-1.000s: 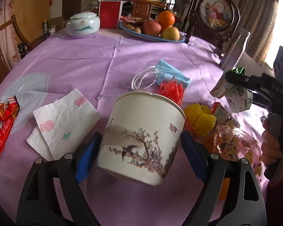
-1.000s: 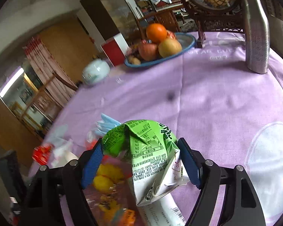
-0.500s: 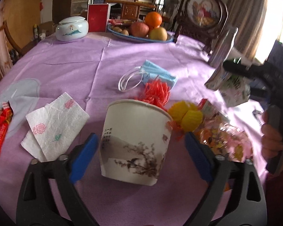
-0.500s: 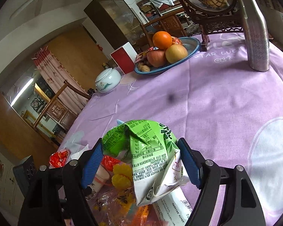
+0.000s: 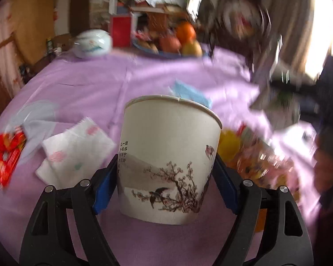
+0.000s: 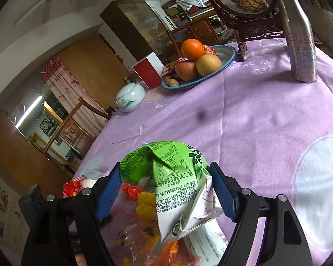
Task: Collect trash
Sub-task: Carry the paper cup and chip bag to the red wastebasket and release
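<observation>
While the left gripper [image 5: 166, 185] clamps the paper cup [image 5: 169, 155] by its lower wall, its blue pads pressed to both sides after the jaws have just been closing, the cup stands nearly upright on the purple tablecloth [image 5: 113, 84], mouth up and tipped slightly away, long axis close to vertical.

Left of the cup: a flowered napkin [image 5: 75, 150] just beside the left pad, then a red wrapper [image 5: 4, 155] near the table's rounded edge. Behind the cup: a blue face mask [image 5: 188, 93], partly hidden by the rim. Right of the cup: yellow trash [image 5: 228, 144] and a clear printed bag [image 5: 262, 166], close in. Open cloth lies between the mask and the far fruit plate [image 5: 171, 54], with a white lidded jar [image 5: 93, 43] at the far left.

Right gripper [image 6: 166, 190]: jaws clamped on a crumpled green-and-white packet [image 6: 177, 188], held above the clear bag [image 6: 139, 232], long axis running from upper left to lower right. Ahead of it a wide bare stretch of cloth [image 6: 255, 122] reaches the fruit plate [image 6: 226, 55] and a steel bottle [image 6: 299, 40] near the far right edge.
</observation>
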{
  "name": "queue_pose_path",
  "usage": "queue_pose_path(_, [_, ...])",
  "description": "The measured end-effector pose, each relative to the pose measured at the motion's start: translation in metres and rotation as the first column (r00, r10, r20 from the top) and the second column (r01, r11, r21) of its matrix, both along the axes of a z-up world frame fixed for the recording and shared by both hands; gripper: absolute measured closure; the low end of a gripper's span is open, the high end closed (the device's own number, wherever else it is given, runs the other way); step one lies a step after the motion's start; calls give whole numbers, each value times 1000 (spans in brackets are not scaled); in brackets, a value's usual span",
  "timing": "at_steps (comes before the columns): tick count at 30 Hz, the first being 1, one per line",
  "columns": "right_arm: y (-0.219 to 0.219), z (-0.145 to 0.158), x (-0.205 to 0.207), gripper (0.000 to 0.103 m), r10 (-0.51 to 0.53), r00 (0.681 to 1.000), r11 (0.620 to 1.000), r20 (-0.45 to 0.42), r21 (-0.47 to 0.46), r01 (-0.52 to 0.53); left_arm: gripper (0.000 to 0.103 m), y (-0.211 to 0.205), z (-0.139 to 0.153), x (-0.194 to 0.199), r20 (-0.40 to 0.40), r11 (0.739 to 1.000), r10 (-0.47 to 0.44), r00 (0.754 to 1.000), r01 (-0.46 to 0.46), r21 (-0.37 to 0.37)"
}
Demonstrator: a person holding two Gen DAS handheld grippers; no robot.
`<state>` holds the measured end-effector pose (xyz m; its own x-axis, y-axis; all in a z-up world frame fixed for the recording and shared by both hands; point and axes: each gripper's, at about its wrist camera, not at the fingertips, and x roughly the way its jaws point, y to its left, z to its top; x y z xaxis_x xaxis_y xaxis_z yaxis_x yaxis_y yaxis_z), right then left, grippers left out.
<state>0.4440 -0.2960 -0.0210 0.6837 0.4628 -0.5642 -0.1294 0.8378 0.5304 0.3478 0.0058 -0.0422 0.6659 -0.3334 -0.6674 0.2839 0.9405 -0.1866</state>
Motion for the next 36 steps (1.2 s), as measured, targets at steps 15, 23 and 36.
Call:
queue_pose_path(15, [17,47,-136,26,95,985,994,142,47,-103,25,49,36,-123,51,994,27,998,-21,-110])
queue_pose_path(23, [61,68,-201,26,230,955,955,190,144,-258,25,102,52,-205,104,987,111,988,-97,-125])
queue_pose_path(36, [191,63,-249,25,495,850,840,181,151,-521,24,263,-16,-305,-16,888,454,891,-454,-72])
